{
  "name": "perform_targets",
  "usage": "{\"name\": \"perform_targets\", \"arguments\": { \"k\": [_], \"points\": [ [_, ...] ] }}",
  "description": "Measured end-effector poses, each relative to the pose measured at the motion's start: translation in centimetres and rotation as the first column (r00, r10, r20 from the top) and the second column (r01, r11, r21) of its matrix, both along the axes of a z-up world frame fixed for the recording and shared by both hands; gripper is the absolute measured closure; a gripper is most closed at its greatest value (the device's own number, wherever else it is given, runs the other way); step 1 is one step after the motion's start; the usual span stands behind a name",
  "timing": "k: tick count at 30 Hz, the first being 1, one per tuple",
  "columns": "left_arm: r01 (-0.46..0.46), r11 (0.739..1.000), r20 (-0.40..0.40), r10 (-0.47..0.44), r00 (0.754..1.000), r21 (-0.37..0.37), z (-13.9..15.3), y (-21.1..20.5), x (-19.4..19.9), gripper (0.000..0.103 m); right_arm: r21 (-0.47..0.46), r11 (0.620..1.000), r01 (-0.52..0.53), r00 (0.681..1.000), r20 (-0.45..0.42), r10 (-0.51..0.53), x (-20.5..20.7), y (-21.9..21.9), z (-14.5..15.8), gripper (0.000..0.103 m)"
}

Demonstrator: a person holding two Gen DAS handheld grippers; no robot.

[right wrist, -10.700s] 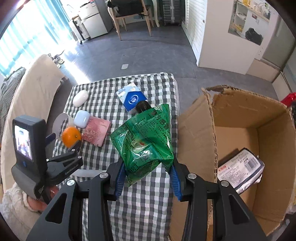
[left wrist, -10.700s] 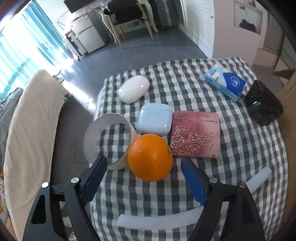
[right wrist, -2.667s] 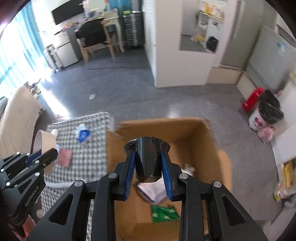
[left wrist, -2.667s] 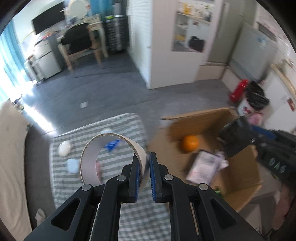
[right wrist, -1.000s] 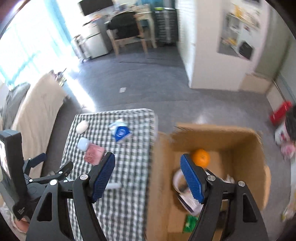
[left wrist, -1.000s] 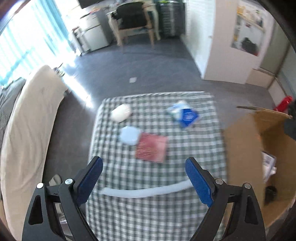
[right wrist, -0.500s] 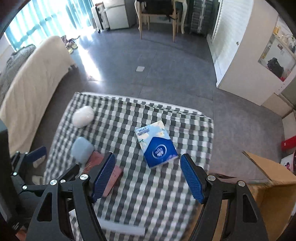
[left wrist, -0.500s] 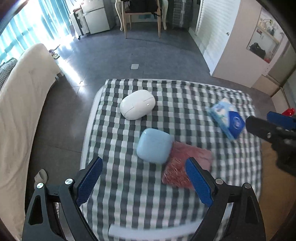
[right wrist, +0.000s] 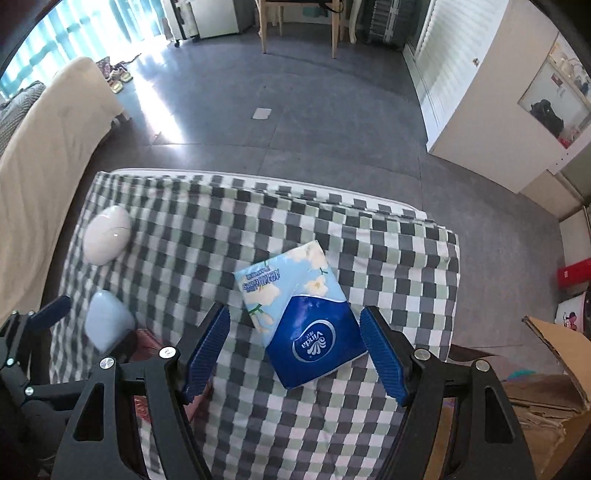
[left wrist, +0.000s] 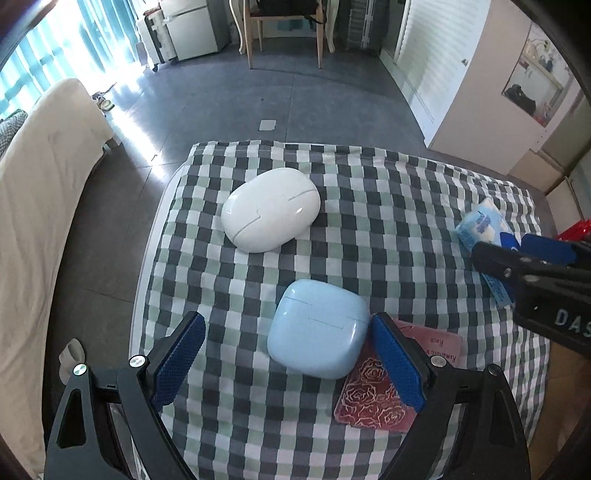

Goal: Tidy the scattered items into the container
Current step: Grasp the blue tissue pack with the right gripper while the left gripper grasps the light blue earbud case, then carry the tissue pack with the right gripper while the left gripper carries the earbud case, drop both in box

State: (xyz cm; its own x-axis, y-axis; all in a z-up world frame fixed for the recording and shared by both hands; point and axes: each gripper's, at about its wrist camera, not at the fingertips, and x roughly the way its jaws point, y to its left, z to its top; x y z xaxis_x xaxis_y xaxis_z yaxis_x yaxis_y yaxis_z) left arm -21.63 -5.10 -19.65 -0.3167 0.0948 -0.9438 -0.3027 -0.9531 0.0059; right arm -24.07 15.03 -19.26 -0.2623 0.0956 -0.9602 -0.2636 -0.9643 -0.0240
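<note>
My left gripper [left wrist: 288, 362] is open, its blue pads either side of a pale blue rounded case [left wrist: 318, 343] on the checked tablecloth. A red rose-patterned card case [left wrist: 384, 387] lies partly under the blue case. A white oval case [left wrist: 271, 214] lies farther back. My right gripper [right wrist: 295, 354] is open around a blue and white tissue pack [right wrist: 301, 317], which lies flat on the cloth. The tissue pack [left wrist: 480, 225] also shows at the right in the left wrist view, partly hidden by the right gripper. A corner of the cardboard box [right wrist: 554, 354] shows at the right.
The checked table [left wrist: 369, 192] ends at its far edge above grey floor. A cream sofa [left wrist: 40, 177] stands to the left. A wooden chair [left wrist: 284, 33] stands far back. The left gripper [right wrist: 40, 314] shows at the left of the right wrist view.
Both grippers have come down closer to the table. The left one now brackets the blue case, the right one the tissue pack. Both stay open.
</note>
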Motion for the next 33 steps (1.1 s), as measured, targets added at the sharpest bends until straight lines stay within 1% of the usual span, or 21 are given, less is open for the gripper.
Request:
{"name": "perform_targets", "arguments": {
  "k": [5,6,7,8,10,12,14,16,21,24,33],
  "points": [
    [-0.014,1.000,0.015,0.013,1.000,0.025,-0.6,-0.8,-0.7,0.010,0.071,0.997,-0.023,0.999,0.047,0.020,-0.5,-0.3,-1.3,0.030],
    [-0.011,1.000,0.012,0.011,1.000,0.023,-0.7,-1.0,-0.9,0.010,0.073,0.997,-0.023,0.998,0.062,0.019,-0.6,-0.2,-1.8,0.031],
    [-0.006,1.000,0.007,0.006,1.000,0.020,-0.7,-1.0,-1.0,0.010,0.068,0.998,-0.018,0.998,0.058,0.014,-0.5,-0.1,-2.1,0.031],
    [0.002,1.000,0.004,-0.002,1.000,0.018,-0.7,-1.0,-1.0,0.012,0.058,0.998,-0.014,0.999,0.052,0.011,-0.4,-0.1,-2.1,0.034],
    [0.021,0.999,0.014,-0.022,1.000,0.042,-0.5,-0.8,-0.9,0.023,0.041,0.999,-0.018,0.998,0.054,0.015,-0.4,0.0,-2.0,0.038],
    [0.036,0.997,0.028,-0.038,0.999,0.068,-0.2,-0.6,-0.9,0.042,0.044,0.999,-0.018,0.998,0.055,0.015,-0.4,0.0,-1.9,0.039],
    [0.045,0.997,0.027,-0.047,0.999,0.056,0.1,-0.2,-0.6,0.048,0.048,0.999,-0.011,0.998,0.061,0.008,-0.2,0.0,-1.9,0.040],
    [0.045,0.998,0.025,-0.046,0.999,0.041,0.4,0.3,-0.5,0.048,0.055,0.998,0.003,0.997,0.071,-0.007,0.2,0.1,-1.5,0.040],
    [0.043,0.998,0.033,-0.044,0.999,0.035,0.8,0.5,-0.1,0.048,0.048,0.999,0.006,0.999,0.047,-0.008,1.5,-0.1,0.1,0.041],
    [0.050,0.998,0.019,-0.050,0.999,0.034,1.4,0.8,0.4,0.048,0.058,0.998,0.001,0.999,0.032,-0.003,2.3,-0.1,1.0,0.041],
    [0.080,0.996,-0.033,-0.078,0.996,0.046,4.7,2.1,2.2,0.048,0.063,0.998,0.024,0.999,-0.031,-0.022,4.6,-0.9,4.6,0.041]
  ]
}}
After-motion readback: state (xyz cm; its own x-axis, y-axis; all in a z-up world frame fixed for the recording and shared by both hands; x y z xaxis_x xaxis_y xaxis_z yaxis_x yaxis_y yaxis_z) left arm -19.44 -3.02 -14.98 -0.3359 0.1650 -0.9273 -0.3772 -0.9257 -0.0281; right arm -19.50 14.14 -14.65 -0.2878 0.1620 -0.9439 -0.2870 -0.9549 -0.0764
